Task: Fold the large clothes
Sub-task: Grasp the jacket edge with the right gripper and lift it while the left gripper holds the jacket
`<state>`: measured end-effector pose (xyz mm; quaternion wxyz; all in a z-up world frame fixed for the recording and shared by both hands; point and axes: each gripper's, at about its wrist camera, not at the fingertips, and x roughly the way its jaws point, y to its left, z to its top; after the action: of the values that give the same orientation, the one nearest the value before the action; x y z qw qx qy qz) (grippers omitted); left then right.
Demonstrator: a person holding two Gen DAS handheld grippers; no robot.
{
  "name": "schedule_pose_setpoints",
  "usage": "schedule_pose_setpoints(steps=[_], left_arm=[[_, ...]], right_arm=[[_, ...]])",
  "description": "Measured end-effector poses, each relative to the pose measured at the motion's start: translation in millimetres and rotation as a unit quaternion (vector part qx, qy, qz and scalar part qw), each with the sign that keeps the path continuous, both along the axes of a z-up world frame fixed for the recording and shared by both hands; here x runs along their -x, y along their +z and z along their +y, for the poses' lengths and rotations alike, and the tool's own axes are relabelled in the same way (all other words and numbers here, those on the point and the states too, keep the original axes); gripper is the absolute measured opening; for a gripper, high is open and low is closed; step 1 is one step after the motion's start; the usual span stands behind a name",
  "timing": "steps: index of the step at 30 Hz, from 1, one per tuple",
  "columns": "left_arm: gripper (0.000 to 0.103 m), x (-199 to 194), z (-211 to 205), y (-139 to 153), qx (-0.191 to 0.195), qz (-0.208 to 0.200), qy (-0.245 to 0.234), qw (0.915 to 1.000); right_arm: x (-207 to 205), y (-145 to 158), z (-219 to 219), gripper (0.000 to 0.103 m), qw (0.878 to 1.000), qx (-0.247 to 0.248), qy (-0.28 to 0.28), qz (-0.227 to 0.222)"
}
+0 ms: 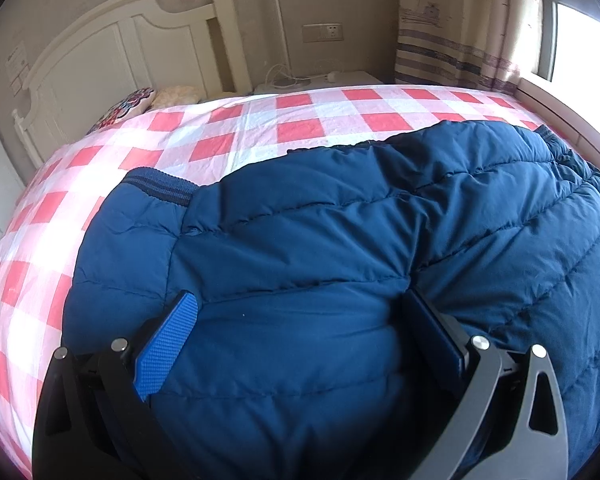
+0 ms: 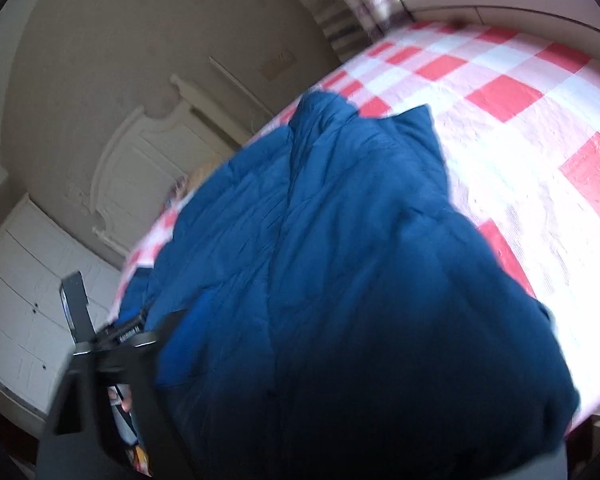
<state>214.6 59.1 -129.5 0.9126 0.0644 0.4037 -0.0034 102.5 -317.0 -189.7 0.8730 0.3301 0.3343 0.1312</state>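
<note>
A large navy blue quilted puffer jacket [image 1: 340, 232] lies on a bed with a red, pink and white checked sheet [image 1: 220, 132]. Its ribbed cuff [image 1: 160, 188] points toward the headboard. My left gripper [image 1: 300, 312] is open, its blue-padded fingers [image 1: 168, 340] set wide on either side of a bulging fold of the jacket. In the right wrist view the jacket [image 2: 340, 260] fills the middle and hides the right gripper's fingers; only a dark part of the frame [image 2: 100, 344] shows at the left. That view is blurred and tilted.
A white wooden headboard [image 1: 120, 52] stands at the bed's far left with a patterned pillow [image 1: 128, 106] below it. A white bedside table [image 1: 320, 80] with cables, a wall socket [image 1: 322, 33], a curtain [image 1: 460, 24] and a bright window [image 1: 580, 40] lie beyond. White drawers [image 2: 28, 280] stand beside the bed.
</note>
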Motion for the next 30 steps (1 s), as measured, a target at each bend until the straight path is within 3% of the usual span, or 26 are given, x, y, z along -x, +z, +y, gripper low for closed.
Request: schedule_pose_setpoints(steps=[1,3,7,10,16,20,22,26,28,30], left_arm=[[0.101,0,1,0,0.002,0.000,0.001,1.0000],[0.101,0,0,0,-0.002,-0.001,0.001,1.0000],[0.101,7,-15,3,-0.056,-0.027,-0.001,0.9981],[0.101,11,-35,4,-0.103,-0.051,-0.019,0.9932],[0.101,-20,-60,5,-0.094,-0.042,-0.058,0.9929],[0.101,-30,-91,12,-0.115,-0.050,-0.072,0.9895],[0.100,-19,-102,18,-0.115,-0.047,-0.068,0.9898],[0.101,35,-117,24,-0.090,-0.059,-0.105,0.9886],[0.100,61,-122,16,-0.087,-0.067,-0.119,0.9869],[0.100,78,-128,2,-0.108,-0.079,-0.132,0.9822]], right_arm=[[3,0,-5,0.052,1.000,-0.008,-0.004,-0.011],[13,6,-12,0.042,0.999,-0.024,-0.001,-0.042],[35,30,-18,0.033,0.996,-0.021,0.005,-0.091],[52,49,-18,0.032,0.992,-0.003,0.010,-0.126],[74,74,-27,0.032,0.985,0.023,-0.013,-0.171],[78,81,-48,0.032,0.984,0.029,-0.033,-0.173],[80,83,-58,0.032,0.984,0.030,-0.042,-0.171],[73,83,-62,0.032,0.984,0.036,-0.049,-0.166],[70,83,-58,0.032,0.985,0.038,-0.047,-0.164],[67,87,-47,0.032,0.985,0.045,-0.040,-0.163]])
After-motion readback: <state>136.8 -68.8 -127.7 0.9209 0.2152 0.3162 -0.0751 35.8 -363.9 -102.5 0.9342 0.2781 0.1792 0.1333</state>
